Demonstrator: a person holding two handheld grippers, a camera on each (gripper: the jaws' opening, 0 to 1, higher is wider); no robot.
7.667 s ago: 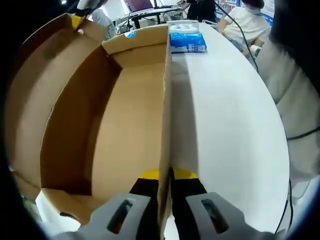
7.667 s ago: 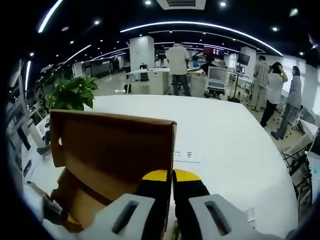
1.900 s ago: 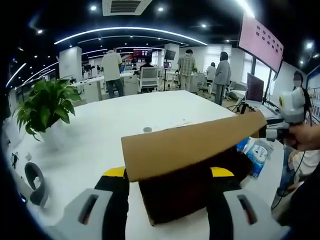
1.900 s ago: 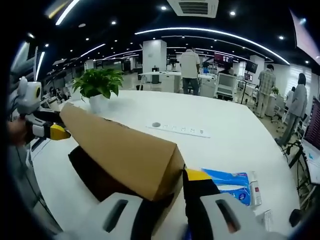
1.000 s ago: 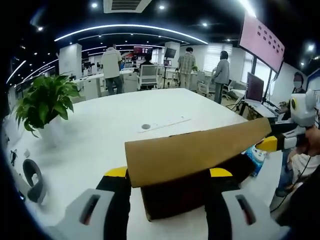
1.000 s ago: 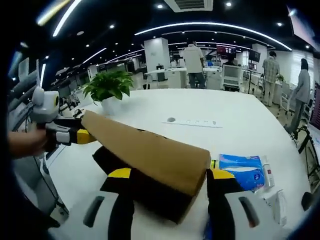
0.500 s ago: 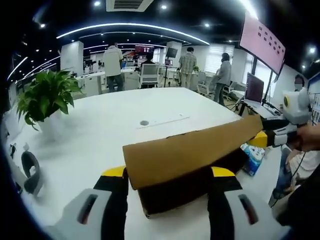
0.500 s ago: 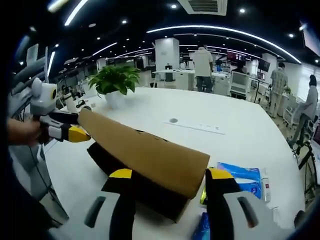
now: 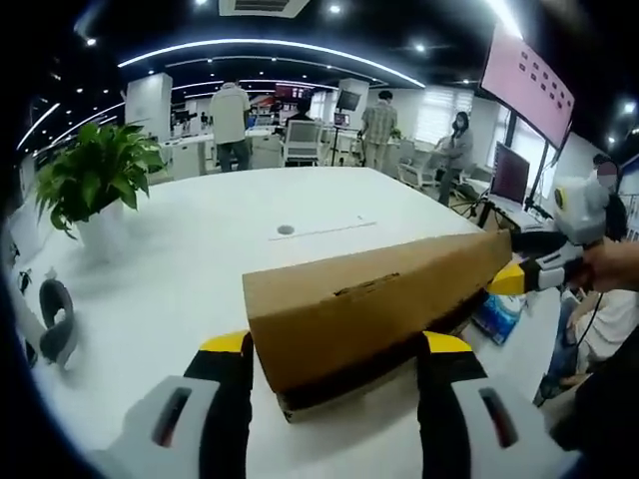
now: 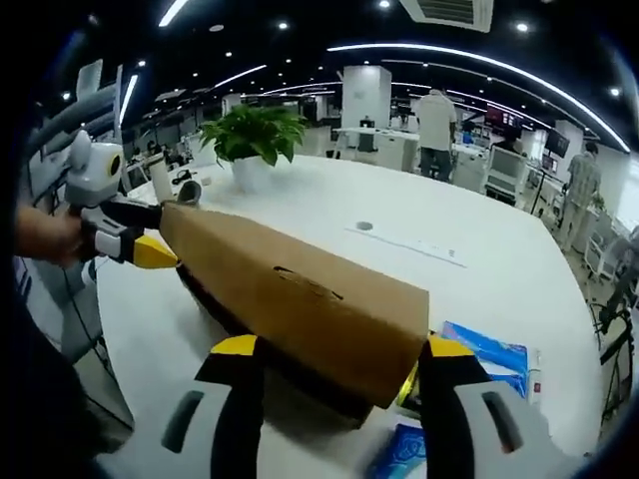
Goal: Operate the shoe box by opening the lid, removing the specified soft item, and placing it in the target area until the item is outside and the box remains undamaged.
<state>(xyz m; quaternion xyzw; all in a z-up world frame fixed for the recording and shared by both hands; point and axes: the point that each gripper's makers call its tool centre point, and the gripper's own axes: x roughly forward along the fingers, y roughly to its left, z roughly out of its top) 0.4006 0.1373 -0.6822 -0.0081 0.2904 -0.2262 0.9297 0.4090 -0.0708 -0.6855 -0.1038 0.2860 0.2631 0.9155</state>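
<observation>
Both tongs wide — left tongs (image 9: 326,351) and right tongs (image 10: 334,357) straddle opposite ends of shoe box (image 9: 369,304). Lid nearly down — lower evenly onto tabletop (image 9: 190,269), no squeezing cardboard.

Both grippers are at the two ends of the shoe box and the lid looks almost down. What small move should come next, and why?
Probably ease the lid down the last bit. A dark gap shows under its edge above the box, so it seems not fully seated. The left gripper and right gripper straddle opposite ends with jaws apart. The tissue pack already lies outside on the table.
</observation>
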